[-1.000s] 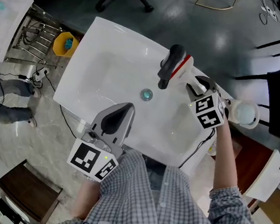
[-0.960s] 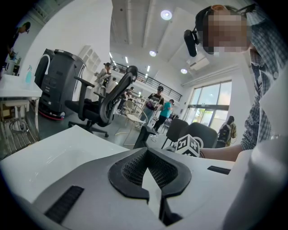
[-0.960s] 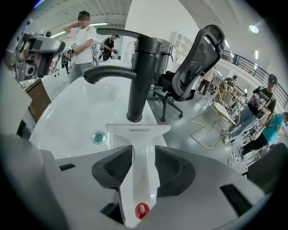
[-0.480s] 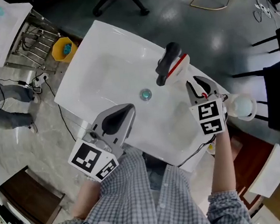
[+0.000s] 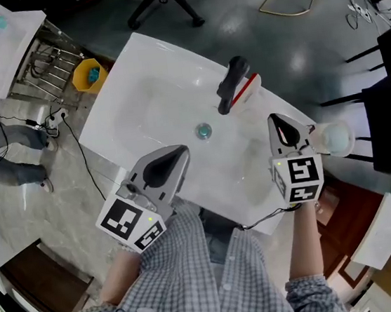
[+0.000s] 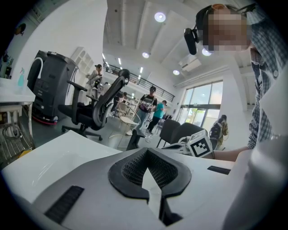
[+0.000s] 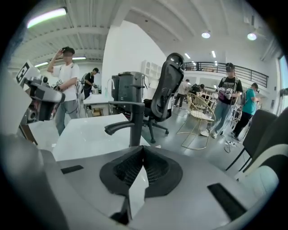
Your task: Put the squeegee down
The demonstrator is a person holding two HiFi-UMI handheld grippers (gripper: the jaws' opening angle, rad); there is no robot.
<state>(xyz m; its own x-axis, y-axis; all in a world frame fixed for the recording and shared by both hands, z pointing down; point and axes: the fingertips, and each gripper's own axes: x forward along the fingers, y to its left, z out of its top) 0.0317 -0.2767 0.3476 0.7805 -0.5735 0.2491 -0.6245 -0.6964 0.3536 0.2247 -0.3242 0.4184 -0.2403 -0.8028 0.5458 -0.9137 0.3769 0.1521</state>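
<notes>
Head view: records the squeegee (image 5: 249, 86) lying on the rim of the white sink (image 5: 130, 82), just beside the black faucet (image 5: 232, 82), apart from both tongs.
Left gripper view: shows left tongs (image 6: 146, 158) closed, empty.
Right gripper view: shows right tongs (image 7: 142, 155) just closed, nothing between.

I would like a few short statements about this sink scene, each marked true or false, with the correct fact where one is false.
1. The squeegee lies on the sink beside the black faucet. True.
2. The right gripper holds the squeegee. False: its jaws have just closed on nothing, and the squeegee lies apart from it.
3. The left gripper has its jaws wide open. False: they are together, with nothing between them.
4. A yellow bin stands on the floor by the sink. True.
</notes>
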